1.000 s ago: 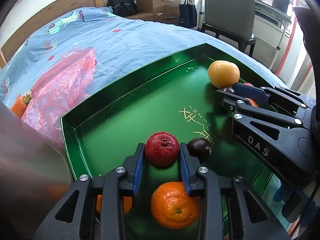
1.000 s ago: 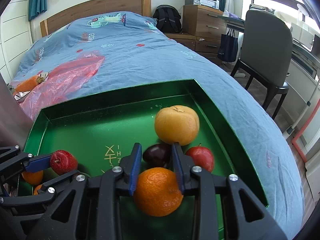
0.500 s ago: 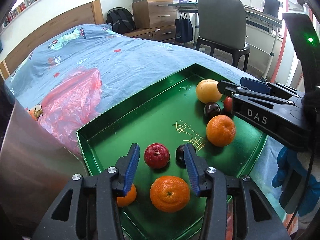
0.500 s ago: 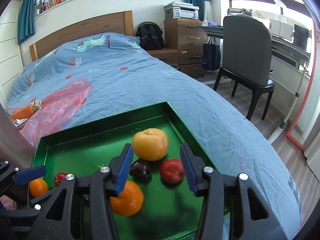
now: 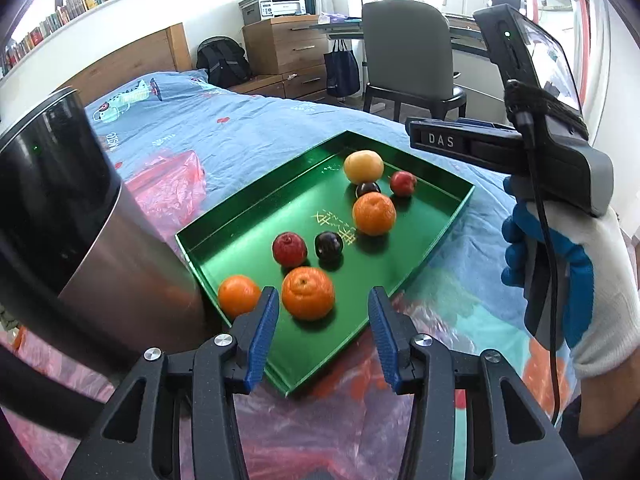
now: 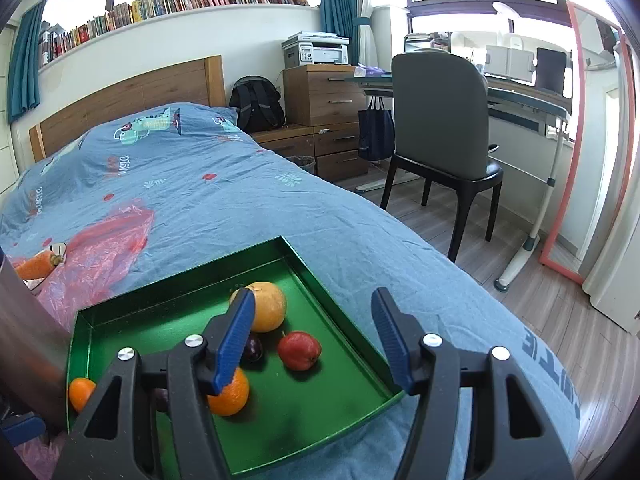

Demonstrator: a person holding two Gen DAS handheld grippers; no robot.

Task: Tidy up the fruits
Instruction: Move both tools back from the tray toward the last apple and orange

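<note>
Two grippers: both raised above the tray, fingers spread, nothing between them.
Left gripper (image 5: 323,322): released; its blue pads frame the near edge of the tray, and the nearest orange lies in the gap as seen from its camera, below the fingers and untouched.
Right gripper (image 6: 314,338): released; held by a gloved hand (image 5: 576,276) off the tray's right side, its fingers above the tray's far end.
Green tray (image 5: 256,200): rests on the bed, a silver cylinder (image 5: 80,216) just beside its left corner.
Near group: large orange (image 5: 307,293), small orange (image 5: 239,296) in the near left corner, red apple (image 5: 289,247) and dark plum (image 5: 328,245) side by side behind them.
Far group: yellow-orange fruit (image 5: 363,167) toward the far corner, a second dark plum (image 5: 368,188) touching it, a second red apple (image 5: 403,183) just right of that plum, another orange (image 5: 374,213) in front of the plum.
Between groups: bare green floor with gold lettering (image 5: 338,226).
Bed (image 6: 224,184): blue printed cover; pink plastic bag (image 6: 100,248) spread left of the tray, something orange (image 6: 34,266) at its far end.
</note>
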